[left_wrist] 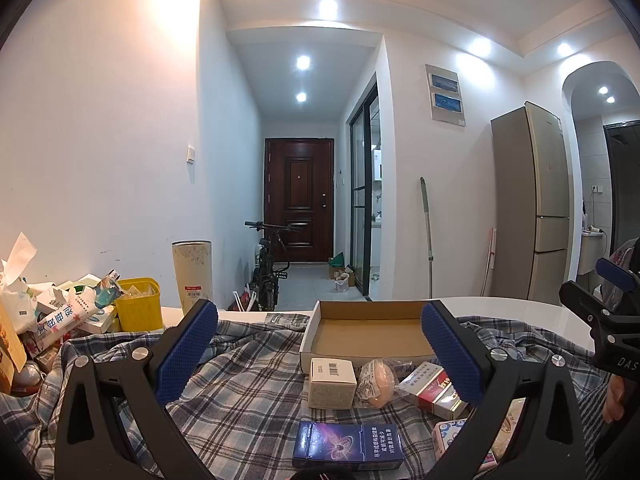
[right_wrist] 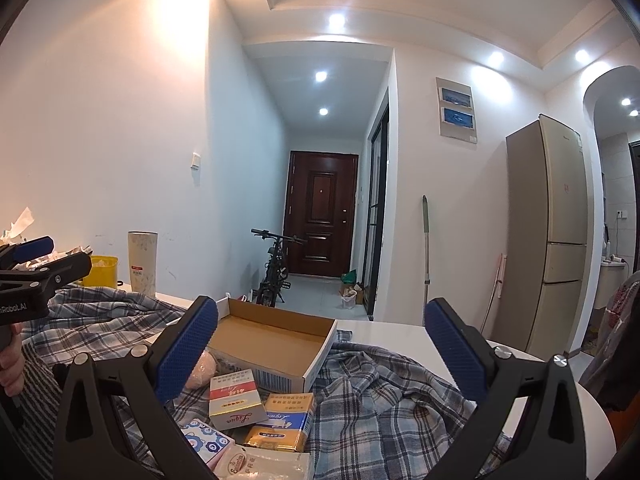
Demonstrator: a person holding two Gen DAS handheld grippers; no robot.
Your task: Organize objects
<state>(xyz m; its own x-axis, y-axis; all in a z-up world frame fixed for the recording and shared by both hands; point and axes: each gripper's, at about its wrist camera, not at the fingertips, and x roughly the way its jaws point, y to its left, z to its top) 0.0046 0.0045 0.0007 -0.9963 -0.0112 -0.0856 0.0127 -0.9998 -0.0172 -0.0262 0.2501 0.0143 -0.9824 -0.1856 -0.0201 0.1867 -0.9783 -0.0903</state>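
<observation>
Cardboard is showing bare inside the tray (left_wrist: 372, 330), so sorting is judged to be just starting. From the left wrist, the left gripper (left_wrist: 320, 344) is hovering level, jaws spread wide and empty, above a white box (left_wrist: 332, 380) and a blue box (left_wrist: 348, 446) lying on the checked cloth (left_wrist: 248, 392).

From the right wrist, the right gripper (right_wrist: 320, 350) is likewise hanging level and spread, empty, over a red-and-white box (right_wrist: 236, 400) just beside the tray (right_wrist: 276, 340). Next, one gripper probably needs to dip and pinch a box.

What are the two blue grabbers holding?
Nothing. The left gripper and right gripper are both wide open, with nothing between their pads.
</observation>
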